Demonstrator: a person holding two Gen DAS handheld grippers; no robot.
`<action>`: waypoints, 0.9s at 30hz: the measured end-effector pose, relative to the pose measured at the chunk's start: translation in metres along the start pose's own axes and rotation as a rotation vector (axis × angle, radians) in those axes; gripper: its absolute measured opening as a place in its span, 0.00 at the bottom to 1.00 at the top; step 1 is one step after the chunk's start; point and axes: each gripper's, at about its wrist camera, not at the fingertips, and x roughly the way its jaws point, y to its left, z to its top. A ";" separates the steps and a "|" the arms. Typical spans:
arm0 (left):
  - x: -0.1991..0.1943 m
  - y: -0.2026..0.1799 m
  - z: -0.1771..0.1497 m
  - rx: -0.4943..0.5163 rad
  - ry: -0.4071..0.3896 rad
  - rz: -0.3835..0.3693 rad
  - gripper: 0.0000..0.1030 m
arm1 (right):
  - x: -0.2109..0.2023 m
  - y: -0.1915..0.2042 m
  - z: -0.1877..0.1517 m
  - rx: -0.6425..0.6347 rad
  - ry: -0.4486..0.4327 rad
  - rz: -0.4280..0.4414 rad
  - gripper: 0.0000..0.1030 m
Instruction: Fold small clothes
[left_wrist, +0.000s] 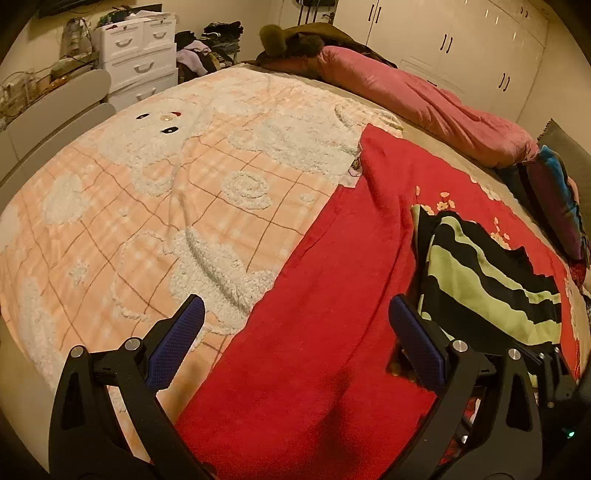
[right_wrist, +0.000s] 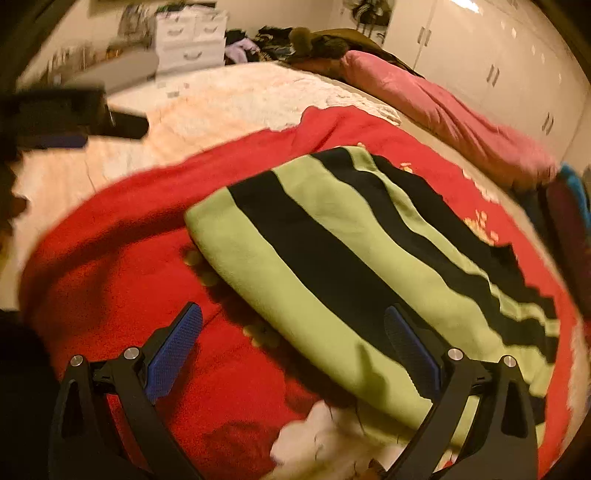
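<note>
A small green-and-black striped garment (right_wrist: 362, 258) lies folded on a red blanket (right_wrist: 147, 240) on the bed; the left wrist view shows the same striped garment (left_wrist: 491, 280) at the right. My right gripper (right_wrist: 293, 330) is open just above its near edge, nothing between the blue pads (right_wrist: 173, 354). My left gripper (left_wrist: 297, 321) is open over the red blanket (left_wrist: 332, 314), to the left of the garment, holding nothing. In the right wrist view the left gripper (right_wrist: 74, 118) appears blurred at the far left. That view is motion-blurred.
A peach-and-white fluffy blanket (left_wrist: 166, 184) covers the left of the bed. A pink quilt (left_wrist: 424, 103) runs along the far right side, with dark cushions (left_wrist: 554, 199) beyond. White drawers (left_wrist: 140, 55) and a clothes pile (left_wrist: 207, 48) stand behind. White fabric (right_wrist: 325, 443) lies near the right gripper.
</note>
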 end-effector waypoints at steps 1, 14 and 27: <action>0.001 0.000 0.000 0.000 0.002 -0.001 0.91 | 0.006 0.004 0.001 -0.022 0.003 -0.018 0.96; 0.025 -0.024 0.016 0.008 0.046 -0.084 0.91 | 0.029 -0.016 0.003 0.001 -0.096 -0.072 0.57; 0.104 -0.069 0.069 -0.217 0.320 -0.568 0.91 | 0.002 -0.045 -0.006 0.127 -0.203 0.150 0.08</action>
